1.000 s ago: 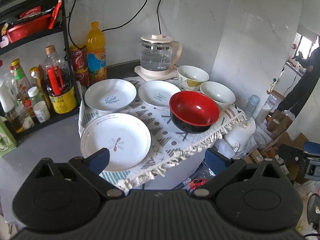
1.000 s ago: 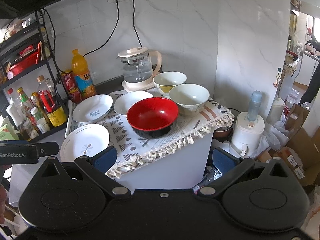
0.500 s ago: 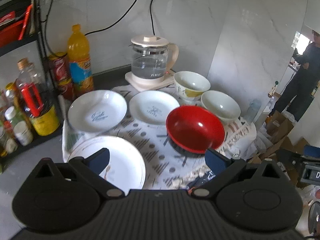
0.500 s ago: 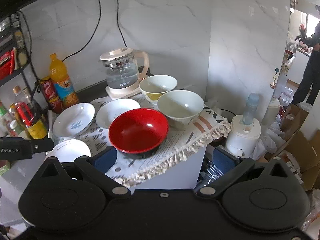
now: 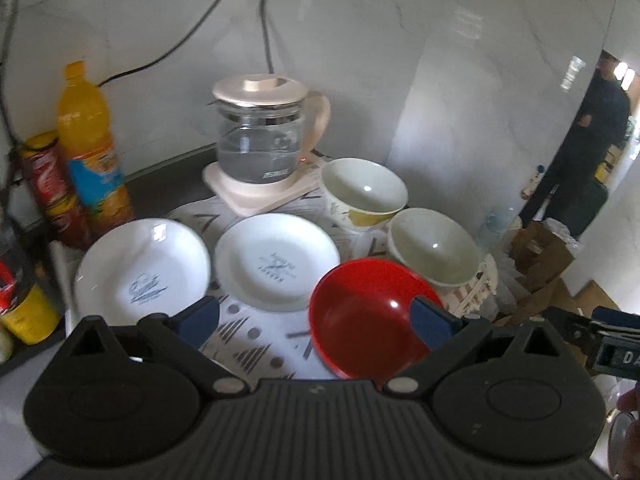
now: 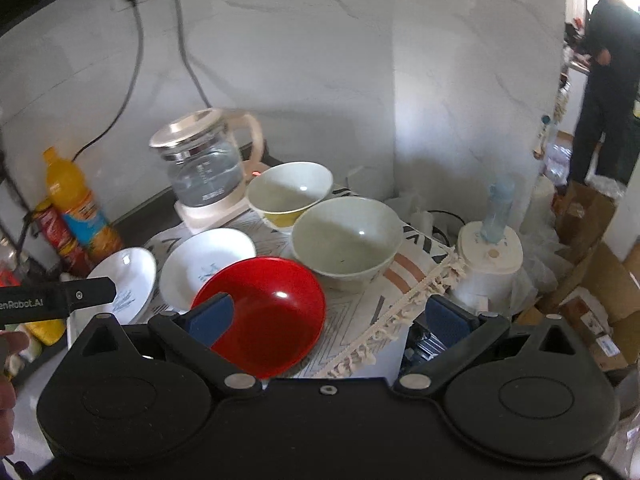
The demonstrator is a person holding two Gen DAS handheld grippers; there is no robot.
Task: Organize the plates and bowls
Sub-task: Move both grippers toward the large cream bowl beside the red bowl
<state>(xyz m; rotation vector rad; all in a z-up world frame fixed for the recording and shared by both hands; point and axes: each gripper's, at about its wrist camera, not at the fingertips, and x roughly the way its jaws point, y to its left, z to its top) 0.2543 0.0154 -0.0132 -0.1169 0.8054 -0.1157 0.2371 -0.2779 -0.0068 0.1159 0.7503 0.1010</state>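
White marble walls back the patterned surface [image 6: 362, 312]. Both grippers, left gripper [image 5: 316, 318] and right gripper [image 6: 328, 314], hover spread and empty; approach the near red bowl [image 6: 268, 312] rim squarely, probably nesting it in the pale bowl [image 6: 346, 240] just behind.

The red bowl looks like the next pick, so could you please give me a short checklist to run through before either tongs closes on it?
1. Left tongs open: ok.
2. Right tongs open: ok.
3. Red bowl empty: ok.
4. Red bowl free of the pale bowl behind it: cannot tell, the rims look very close.
5. Rim between a pair of fingers: not ok, one finger of each tongs overlaps the bowl, the other is off to the side.
6. Cloth lying flat under the bowl: ok where visible.
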